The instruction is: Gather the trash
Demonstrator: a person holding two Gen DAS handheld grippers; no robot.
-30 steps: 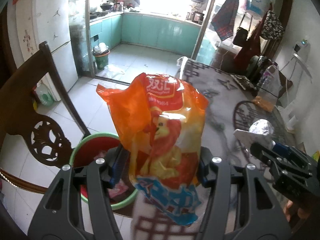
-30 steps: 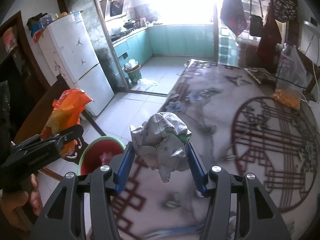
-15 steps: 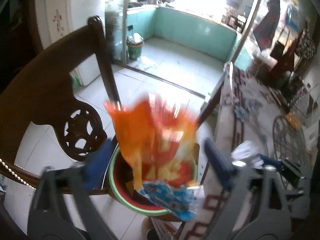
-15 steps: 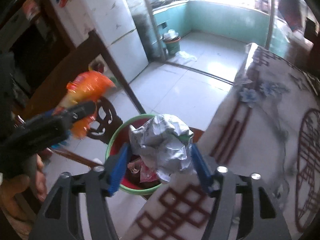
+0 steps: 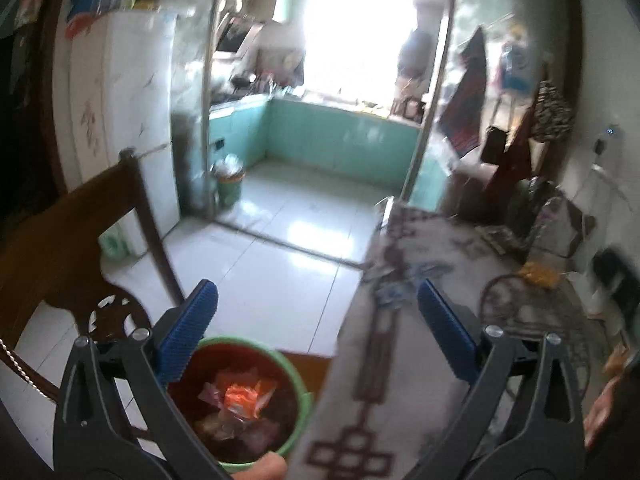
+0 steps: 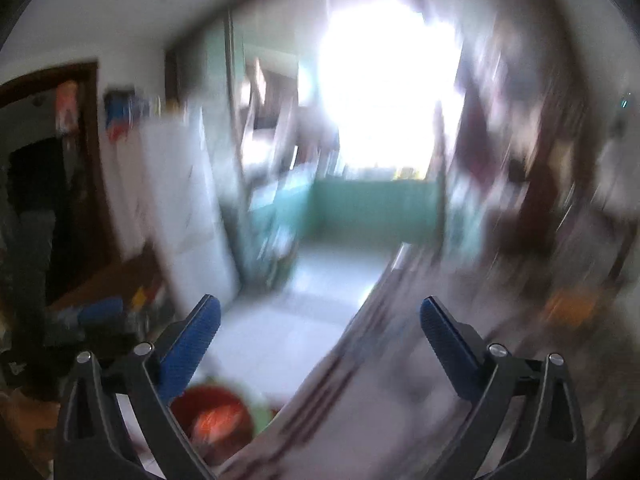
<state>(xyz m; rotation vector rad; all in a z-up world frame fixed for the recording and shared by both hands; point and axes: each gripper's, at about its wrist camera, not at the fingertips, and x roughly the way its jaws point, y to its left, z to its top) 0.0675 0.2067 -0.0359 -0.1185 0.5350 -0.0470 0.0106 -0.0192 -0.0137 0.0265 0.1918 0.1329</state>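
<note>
both loads gone from the jaws since the earlier frames: orange snack bag [image 5: 242, 398] now lying inside the red bin [image 5: 301, 390] with the green rim, down at the table edge; crumpled paper ball no longer between the right pads and not made out for certain in either view, likely among the pale scraps in the bin. largest to smallest: patterned tablecloth [image 5: 404, 364] filling the right of both views, dark wooden chair [image 5: 60, 248] on the left, bin between chair and table, bag on top of the contents. step in hand judged as the release over the bin, done for the bag. to do it well: keep jaws wide until clear of the rim, draw back along the table edge without clipping the bin or the chair back, check for any piece fallen outside. left gripper [image 5: 318, 304] spread fully, jaws just been opening, nothing between them, touching nothing. right gripper [image 6: 320, 320] likewise spread wide, jaws just been opening, empty; view heavily blurred, bin [image 6: 212, 416] only a red-orange smear at lower left.
</note>
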